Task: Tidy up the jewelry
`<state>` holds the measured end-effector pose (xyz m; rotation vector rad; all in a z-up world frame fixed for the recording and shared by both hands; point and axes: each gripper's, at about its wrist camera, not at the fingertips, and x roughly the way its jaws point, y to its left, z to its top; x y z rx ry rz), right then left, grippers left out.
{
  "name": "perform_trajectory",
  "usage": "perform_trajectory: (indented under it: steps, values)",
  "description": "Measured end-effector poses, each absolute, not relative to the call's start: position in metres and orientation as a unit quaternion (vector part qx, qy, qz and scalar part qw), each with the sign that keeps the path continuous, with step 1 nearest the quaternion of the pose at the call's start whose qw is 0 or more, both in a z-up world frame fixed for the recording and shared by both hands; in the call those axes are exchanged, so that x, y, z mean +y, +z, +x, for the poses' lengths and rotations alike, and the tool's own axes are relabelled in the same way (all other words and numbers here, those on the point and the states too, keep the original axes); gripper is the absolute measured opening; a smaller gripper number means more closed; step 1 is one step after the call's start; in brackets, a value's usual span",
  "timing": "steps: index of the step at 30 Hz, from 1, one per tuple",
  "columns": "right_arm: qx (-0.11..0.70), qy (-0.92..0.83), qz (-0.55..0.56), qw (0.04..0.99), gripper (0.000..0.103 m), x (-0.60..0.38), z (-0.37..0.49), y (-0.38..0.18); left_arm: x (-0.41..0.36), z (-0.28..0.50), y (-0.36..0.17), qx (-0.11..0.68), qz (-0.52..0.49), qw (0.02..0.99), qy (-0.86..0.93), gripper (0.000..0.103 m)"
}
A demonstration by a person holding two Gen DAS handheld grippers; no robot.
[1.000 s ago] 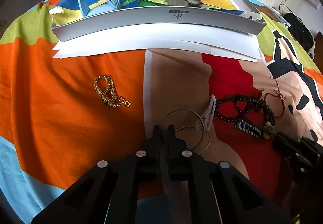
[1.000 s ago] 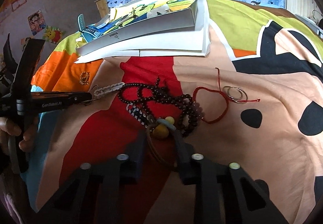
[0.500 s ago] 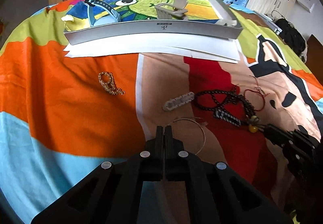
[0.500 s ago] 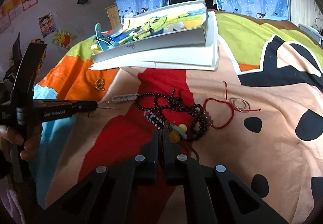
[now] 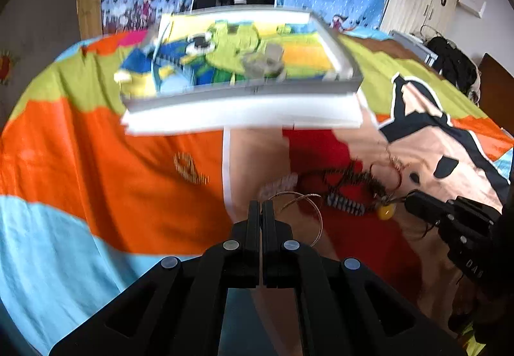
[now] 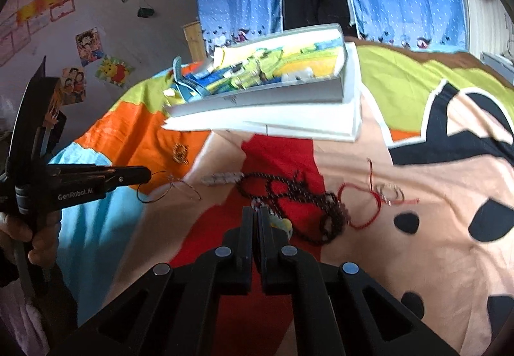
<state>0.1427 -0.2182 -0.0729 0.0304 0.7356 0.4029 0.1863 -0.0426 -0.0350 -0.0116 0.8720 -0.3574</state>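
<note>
Pinching a thin wire hoop [image 5: 305,211] in our closed left gripper [image 5: 261,205], we hang it over the bedspread [image 5: 96,179], its loop reaching toward the white beaded bracelet [image 6: 221,178], while our right gripper [image 6: 255,211], jaws closed, grips the dark bead strand [image 6: 289,192].

The left gripper [image 5: 261,206] points steeply downward with its black fingers [image 5: 253,221] pressed flat together, a thin wire hoop [image 5: 316,214] caught at their tips. The right gripper [image 6: 255,214] angles down the same way, its fingers [image 6: 246,227] closed tight on the end of a beaded strand [image 6: 289,192]. A hand [image 6: 38,240] wraps the left gripper's handle from below.
</note>
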Motion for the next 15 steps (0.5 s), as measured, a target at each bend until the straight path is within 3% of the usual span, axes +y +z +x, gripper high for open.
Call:
perform_trajectory:
  steps: [15]
  values:
    - [0.27, 0.24, 0.0, 0.932, 0.003, -0.196, 0.227, 0.01, -0.043, 0.275, 0.036, 0.319, -0.029, 0.936, -0.148, 0.0]
